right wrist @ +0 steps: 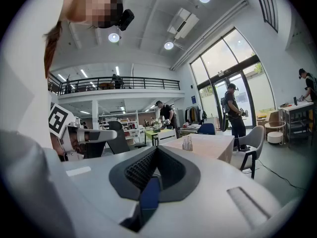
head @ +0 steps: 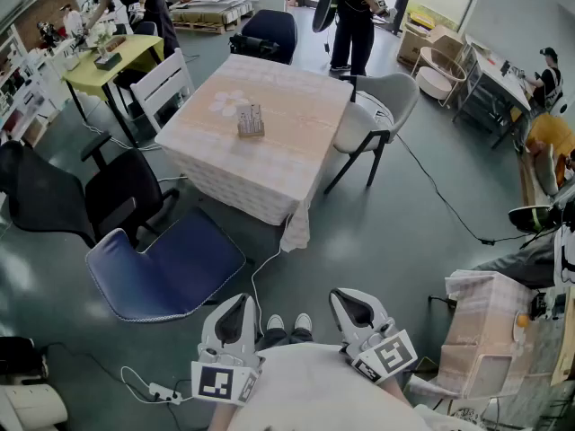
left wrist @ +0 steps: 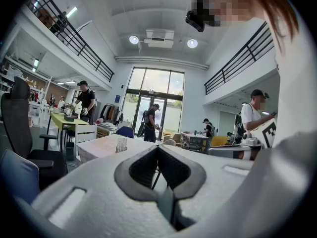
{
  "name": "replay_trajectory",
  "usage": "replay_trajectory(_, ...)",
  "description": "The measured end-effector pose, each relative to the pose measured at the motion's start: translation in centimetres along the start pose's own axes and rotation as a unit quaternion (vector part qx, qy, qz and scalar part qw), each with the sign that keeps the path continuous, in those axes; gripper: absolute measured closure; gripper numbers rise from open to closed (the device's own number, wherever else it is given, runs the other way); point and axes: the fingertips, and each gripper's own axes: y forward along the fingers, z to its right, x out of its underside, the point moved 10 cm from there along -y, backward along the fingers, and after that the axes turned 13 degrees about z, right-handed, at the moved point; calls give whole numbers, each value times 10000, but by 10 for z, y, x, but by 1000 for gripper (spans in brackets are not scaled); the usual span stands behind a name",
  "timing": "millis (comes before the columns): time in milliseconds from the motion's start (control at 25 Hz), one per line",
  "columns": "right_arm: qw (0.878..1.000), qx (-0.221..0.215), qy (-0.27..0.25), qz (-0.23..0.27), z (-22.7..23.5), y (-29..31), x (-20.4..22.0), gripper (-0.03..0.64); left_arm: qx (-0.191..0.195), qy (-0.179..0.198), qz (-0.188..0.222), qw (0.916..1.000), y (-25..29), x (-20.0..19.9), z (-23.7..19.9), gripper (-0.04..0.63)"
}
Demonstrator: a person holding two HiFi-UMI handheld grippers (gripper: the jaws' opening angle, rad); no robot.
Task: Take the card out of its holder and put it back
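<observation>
Your left tool point(head: 239, 302) and right tool point(head: 349, 298) are closed on nothing, well apart from the bench point(head: 296, 151). Step closer, then open one beside the card holder point(head: 251, 120).

Pale cloth-covered table point(head: 301, 155), card holder point(head: 251, 121) standing near its middle

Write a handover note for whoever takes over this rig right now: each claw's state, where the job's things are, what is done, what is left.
Left claw: shut, empty, held close to the body.
Right claw: shut, empty, likewise.
Card holder: upright near the middle of the cloth-covered table, well out of reach; the card itself is too small to make out.
Done: nothing visible yet.
Left: step up to the table, open a claw, pull the card out, slot it back.
</observation>
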Motion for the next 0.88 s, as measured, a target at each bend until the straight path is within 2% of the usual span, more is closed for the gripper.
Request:
replay_trajectory(400,10000,-56,-40,19,2,-4,-1,618,-53,35,71,10000,-1,-1,6,595)
replay_trajectory(880,9993,-203,37,317,31,-28,-3,618,41,27,166,9999,15,12,38,595)
